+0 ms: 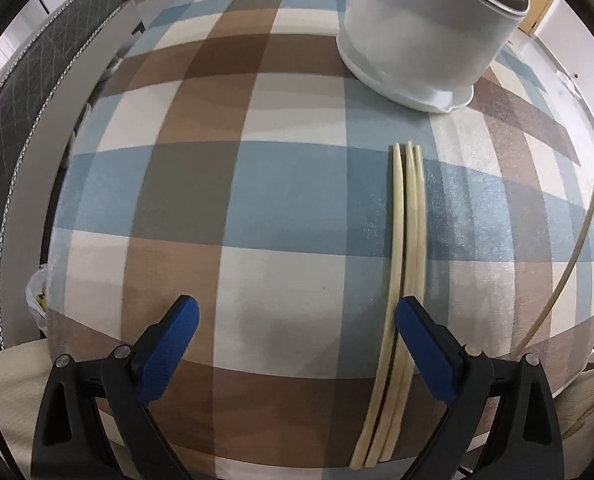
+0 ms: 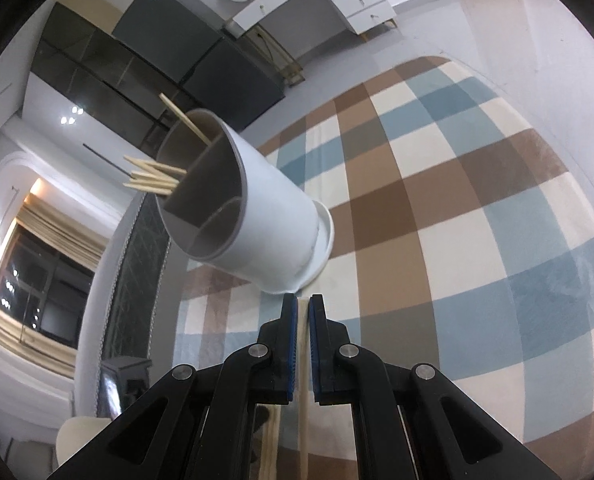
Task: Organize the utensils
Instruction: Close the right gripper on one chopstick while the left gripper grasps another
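Checked cloth in blue, brown and cream covers the tabletop (image 1: pixel 257 200), and the white holder (image 1: pixel 429 32) with its grey divided insert stands toward the far edge. A bunch of chopsticks already pokes out of one compartment, plus a single one in another.

Right gripper (image 2: pixel 303 308) is pinched tight on one chopstick (image 2: pixel 303 392), which runs back between the pads, and it's aimed roughly at the holder's base from above. Left gripper (image 1: pixel 297 320) is spread wide with nothing in it, hanging over the cloth. Three loose chopsticks (image 1: pixel 407 220) lie side by side, running from near the holder back to the near edge, and the left gripper's right-hand finger (image 1: pixel 425 344) sits right over them. I can't tell if it's actually touching.

What worries me: the held stick is gripped at one spot on a long, thin, slick shaft, so it could swivel in the pads and miss the opening or knock the rim. The holder looks light enough to tip if poked from the side. Also the left jaws are straddling bare cloth, so closing there would probably just nudge the three sticks off the edge.
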Available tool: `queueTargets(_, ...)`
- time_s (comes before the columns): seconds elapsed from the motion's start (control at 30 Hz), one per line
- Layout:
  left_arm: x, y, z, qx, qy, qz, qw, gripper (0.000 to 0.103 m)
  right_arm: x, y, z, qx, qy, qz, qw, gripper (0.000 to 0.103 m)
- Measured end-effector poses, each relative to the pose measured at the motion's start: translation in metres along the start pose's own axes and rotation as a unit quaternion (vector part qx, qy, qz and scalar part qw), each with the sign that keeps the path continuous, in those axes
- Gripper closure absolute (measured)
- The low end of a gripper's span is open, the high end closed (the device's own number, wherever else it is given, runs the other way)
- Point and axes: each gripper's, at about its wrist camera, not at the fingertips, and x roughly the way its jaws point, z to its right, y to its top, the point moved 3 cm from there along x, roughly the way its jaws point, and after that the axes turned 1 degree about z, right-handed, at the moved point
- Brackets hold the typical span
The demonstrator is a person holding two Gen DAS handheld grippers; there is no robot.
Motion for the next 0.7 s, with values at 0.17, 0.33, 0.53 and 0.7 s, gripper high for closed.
queueTargets(0.17,0.001,0.005,0.001,-0.003,0.001,0.003,1.0000,0.005,-0.001,0.000,-0.007,-0.017,-0.003,-0.004,1.000,0.098)
queueTargets(0.33,-0.001,0.015,0.007,0.017,0.016,0.016,0.9996,0.010,-0.005,0.001,-0.014,-0.033,-0.005,0.007,0.999,0.098)
queueTargets(0.53,-0.005,0.032,0.030,0.040,-0.015,0.027,0.9987,0.047,-0.004,0.003,-0.013,-0.024,-0.003,0.000,1.000,0.098)
queueTargets(0.7,-0.007,0.044,0.056,0.077,-0.033,0.031,0.9960,0.085,-0.008,0.008,-0.014,-0.028,0.001,0.015,0.999,0.098)
